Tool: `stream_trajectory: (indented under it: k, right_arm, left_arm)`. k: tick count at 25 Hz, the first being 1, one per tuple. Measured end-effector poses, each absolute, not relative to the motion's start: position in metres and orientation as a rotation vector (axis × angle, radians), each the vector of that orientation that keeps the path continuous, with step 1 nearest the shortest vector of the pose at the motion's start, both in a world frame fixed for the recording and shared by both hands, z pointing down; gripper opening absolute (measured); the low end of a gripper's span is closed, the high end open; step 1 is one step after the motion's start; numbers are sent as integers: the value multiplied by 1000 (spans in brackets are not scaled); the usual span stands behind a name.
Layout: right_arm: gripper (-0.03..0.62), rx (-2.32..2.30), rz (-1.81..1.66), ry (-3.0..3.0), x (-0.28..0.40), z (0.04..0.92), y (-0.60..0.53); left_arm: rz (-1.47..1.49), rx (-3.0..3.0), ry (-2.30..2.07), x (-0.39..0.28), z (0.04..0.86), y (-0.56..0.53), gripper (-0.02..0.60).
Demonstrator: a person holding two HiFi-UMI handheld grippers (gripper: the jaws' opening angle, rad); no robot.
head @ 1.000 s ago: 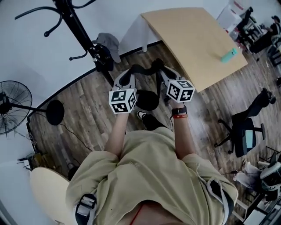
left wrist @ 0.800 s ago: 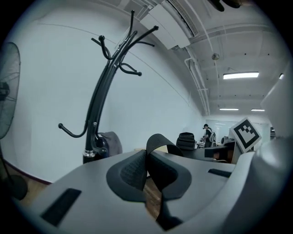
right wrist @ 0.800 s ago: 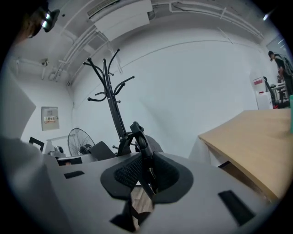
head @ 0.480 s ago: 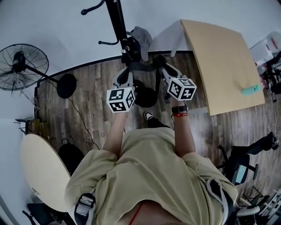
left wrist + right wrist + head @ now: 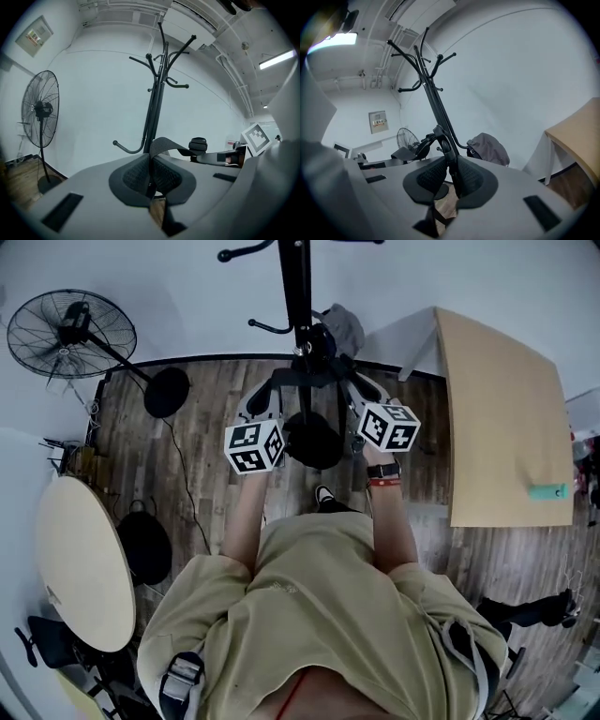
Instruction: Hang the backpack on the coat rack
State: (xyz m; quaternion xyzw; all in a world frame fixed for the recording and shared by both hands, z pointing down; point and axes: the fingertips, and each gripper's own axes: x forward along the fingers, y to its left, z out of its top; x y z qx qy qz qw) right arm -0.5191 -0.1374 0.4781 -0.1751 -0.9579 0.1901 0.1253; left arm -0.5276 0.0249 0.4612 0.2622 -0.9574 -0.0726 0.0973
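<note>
A black backpack (image 5: 312,439) hangs by its strap (image 5: 309,378), stretched between my two grippers at chest height. My left gripper (image 5: 271,388) is shut on the strap's left end; the webbing (image 5: 163,144) loops out from between its pads. My right gripper (image 5: 350,383) is shut on the right end, with the strap (image 5: 444,138) pinched between its pads. The black coat rack (image 5: 300,296) stands straight ahead, and its pole rises just beyond the strap. Its curved hooks (image 5: 161,61) spread high above both grippers. The bag's body is hidden in both gripper views.
A grey garment (image 5: 345,326) hangs on a low hook (image 5: 487,147) at the rack's right. A standing fan (image 5: 70,329) is at the left by the white wall. A wooden table (image 5: 502,418) with a teal object (image 5: 547,491) is at the right. A round table (image 5: 80,563) is behind at the left.
The person has turned left and stepped toward the coat rack with the backpack. The rack has shifted from the upper left to dead centre; the wooden table has slid to the right.
</note>
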Motion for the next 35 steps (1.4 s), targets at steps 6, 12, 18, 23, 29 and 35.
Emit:
stream_trajectory:
  k: [6, 12, 18, 23, 29, 35]
  right_arm:
    - [80, -558, 562, -2750, -543, 492, -134]
    - [81, -586, 570, -2697, -562, 511, -136]
    - [83, -601, 541, -2667, -575, 526, -135]
    - [83, -583, 535, -2625, -578, 547, -134]
    - [81, -564, 536, -2579, -579, 570, -132]
    - [81, -567, 477, -2517, -572, 593, -117]
  left_arm:
    - [-214, 690, -2834, -540, 475, 37, 25]
    - [-205, 607, -2815, -562, 494, 41, 25]
    - [-209, 561, -2792, -579, 512, 44, 26]
    - [-222, 541, -2753, -585, 532, 44, 25]
    - [-211, 549, -2700, -584, 555, 41, 25]
    - [-209, 573, -2634, -571, 583, 38, 26]
